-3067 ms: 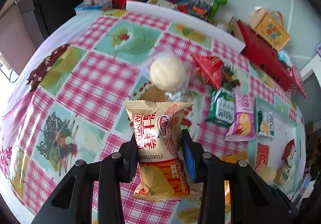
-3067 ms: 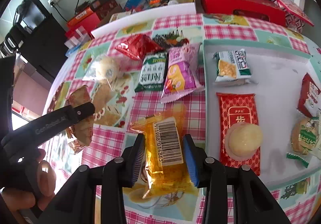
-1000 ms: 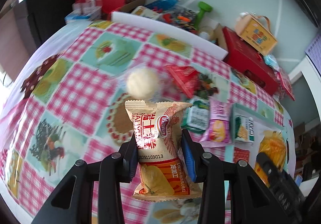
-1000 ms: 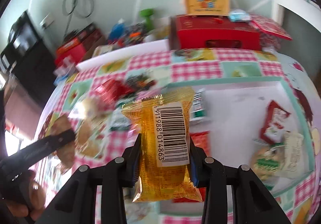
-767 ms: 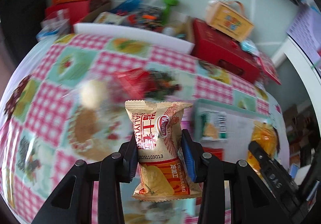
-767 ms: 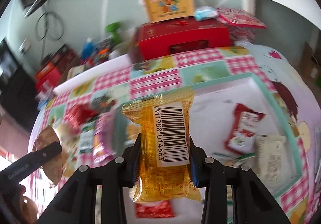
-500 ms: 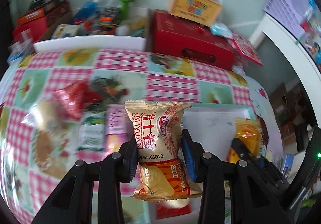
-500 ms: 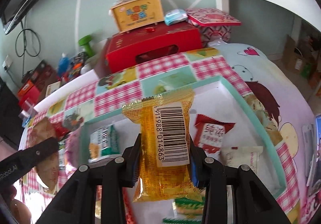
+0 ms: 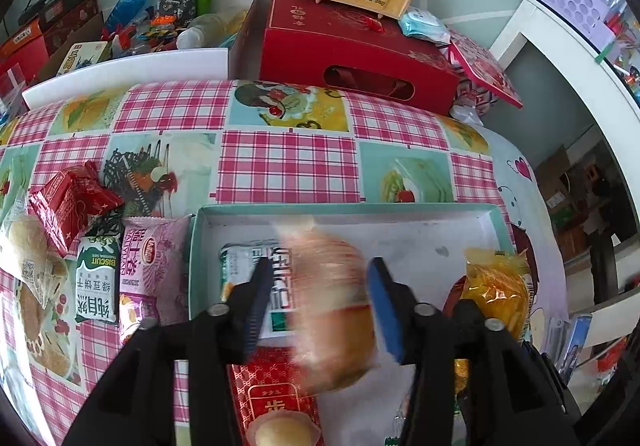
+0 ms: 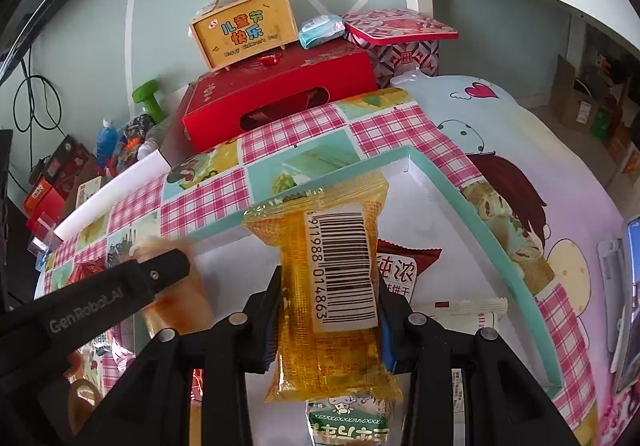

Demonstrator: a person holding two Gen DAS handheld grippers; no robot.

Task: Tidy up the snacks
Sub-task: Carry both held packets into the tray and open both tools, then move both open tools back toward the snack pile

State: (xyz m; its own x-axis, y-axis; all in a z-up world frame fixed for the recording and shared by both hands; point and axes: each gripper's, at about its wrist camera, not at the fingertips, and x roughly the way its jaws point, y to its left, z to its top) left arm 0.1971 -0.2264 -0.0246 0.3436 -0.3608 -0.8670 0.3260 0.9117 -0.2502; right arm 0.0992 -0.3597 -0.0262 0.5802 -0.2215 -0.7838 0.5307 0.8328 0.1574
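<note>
- The snacks still outside lie on the checked tablecloth (image 9: pixel 288 162), just left of the tray: a red packet (image 9: pixel 68 202), a green biscuit packet (image 9: pixel 98 282) and a pink packet (image 9: pixel 150 266) that touches the tray wall. They look small, light and puffy. My guess is a soft squeeze across the middle of each one is best, because the shiny wrappers can slip.
- The left gripper (image 9: pixel 320 302) is over the tray (image 9: pixel 192 258). Its fingers have just been spreading apart. The beige snack bag (image 9: pixel 328 310) is between them but looks blurry, so it seems to be dropping into the tray. The pads do not seem to press it now.
- That bag is tan on top and orange lower down. It looks light and full of air, so it should land softly, but what is inside could crumble if squeezed hard.
- The tray is white inside with a teal rim. Packets already lie in it.
- The right gripper (image 10: pixel 328 306) is also over the tray. Its fingers are clamped on the yellow snack packet (image 10: pixel 324 286), about halfway down its length.
- This packet is see-through yellow with a white barcode label. It stands upright between the pads. It looks soft and slippery, so holding its middle seems right.
</note>
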